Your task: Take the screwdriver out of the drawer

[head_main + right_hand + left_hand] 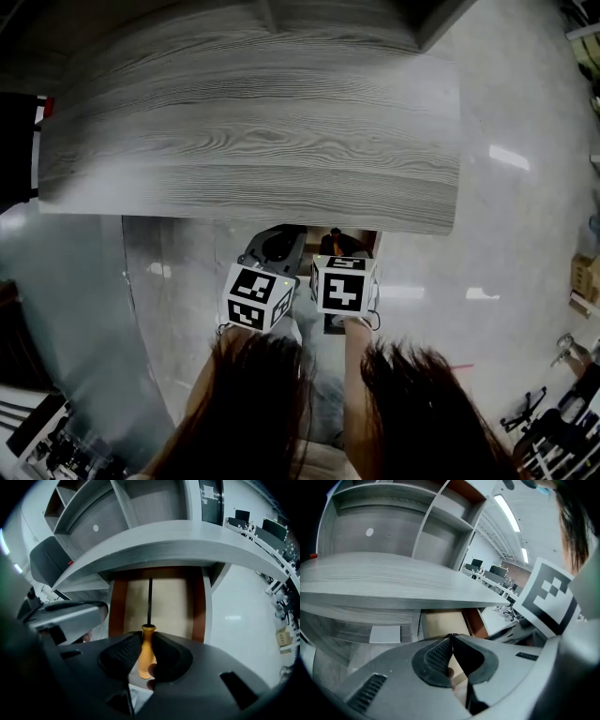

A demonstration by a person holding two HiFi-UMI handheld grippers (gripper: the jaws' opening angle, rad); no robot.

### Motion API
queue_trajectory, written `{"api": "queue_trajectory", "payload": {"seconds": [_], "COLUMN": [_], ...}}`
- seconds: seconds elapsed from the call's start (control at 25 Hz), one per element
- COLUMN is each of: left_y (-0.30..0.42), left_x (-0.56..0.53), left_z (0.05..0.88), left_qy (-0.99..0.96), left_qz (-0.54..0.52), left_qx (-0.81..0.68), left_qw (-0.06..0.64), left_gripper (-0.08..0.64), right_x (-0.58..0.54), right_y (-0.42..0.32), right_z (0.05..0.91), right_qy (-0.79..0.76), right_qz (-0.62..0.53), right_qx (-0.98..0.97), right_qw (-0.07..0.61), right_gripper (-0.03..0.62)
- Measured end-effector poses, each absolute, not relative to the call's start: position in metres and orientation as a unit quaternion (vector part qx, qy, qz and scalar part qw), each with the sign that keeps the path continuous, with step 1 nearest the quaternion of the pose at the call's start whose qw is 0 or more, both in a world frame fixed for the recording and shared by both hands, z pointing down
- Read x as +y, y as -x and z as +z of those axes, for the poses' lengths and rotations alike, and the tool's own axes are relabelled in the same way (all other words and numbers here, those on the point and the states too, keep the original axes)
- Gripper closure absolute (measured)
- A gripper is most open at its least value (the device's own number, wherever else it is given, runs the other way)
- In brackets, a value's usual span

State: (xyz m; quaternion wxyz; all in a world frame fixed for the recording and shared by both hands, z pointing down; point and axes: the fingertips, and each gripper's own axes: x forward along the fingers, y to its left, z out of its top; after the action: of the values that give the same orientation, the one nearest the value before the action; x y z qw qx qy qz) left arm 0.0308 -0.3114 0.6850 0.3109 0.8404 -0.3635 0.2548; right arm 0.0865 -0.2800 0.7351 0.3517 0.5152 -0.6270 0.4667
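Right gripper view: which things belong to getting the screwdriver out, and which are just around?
Job: screwdriver, clamped by the right gripper; open drawer.
Just around: desktop; shelves; left gripper, jaws shut on nothing.

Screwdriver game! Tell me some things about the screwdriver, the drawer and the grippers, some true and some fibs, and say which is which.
1. The right gripper grips the screwdriver by its orange handle. True.
2. The left gripper holds a hammer. False: its fingers are together with nothing between them.
3. The drawer is shut. False: it stands open under the desk top.
4. The screwdriver's black shaft points away from the right gripper, over the drawer. True.
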Motion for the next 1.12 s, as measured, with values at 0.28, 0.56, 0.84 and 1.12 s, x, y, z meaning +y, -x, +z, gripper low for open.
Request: {"api": "queue_trajectory", "payload": {"seconds": [0.28,0.56,0.84,1.12], "left_y": [-0.030,-0.023,-0.019,-0.014], "left_x": [-0.299,-0.282,-0.267,-0.259], "left_z": [0.671,0.654,0.638,0.616], "left_qy": [-0.843,-0.847,-0.850,-0.855], "left_qz": [0.252,0.253,0.251,0.244], "left_qx": [-0.363,-0.359,-0.358,-0.359], "left_qw": [0.305,0.299,0.293,0.284], "left_gripper": [0.543,0.543,0.543,0.543], "right_x": [-0.267,-0.252,-0.235,-0.226], "right_y": [-0.086,-0.083,-0.081,-0.079], "right_z": [0.718,0.706,0.696,0.679], "right_qy": [-0.512,-0.509,-0.509,-0.514], "right_qz": [0.474,0.481,0.483,0.478], "right_qx": [-0.625,-0.622,-0.619,-0.623], "right_qw": [0.349,0.350,0.352,0.345], "right_gripper": [0.503,0.503,0.505,0.505]}}
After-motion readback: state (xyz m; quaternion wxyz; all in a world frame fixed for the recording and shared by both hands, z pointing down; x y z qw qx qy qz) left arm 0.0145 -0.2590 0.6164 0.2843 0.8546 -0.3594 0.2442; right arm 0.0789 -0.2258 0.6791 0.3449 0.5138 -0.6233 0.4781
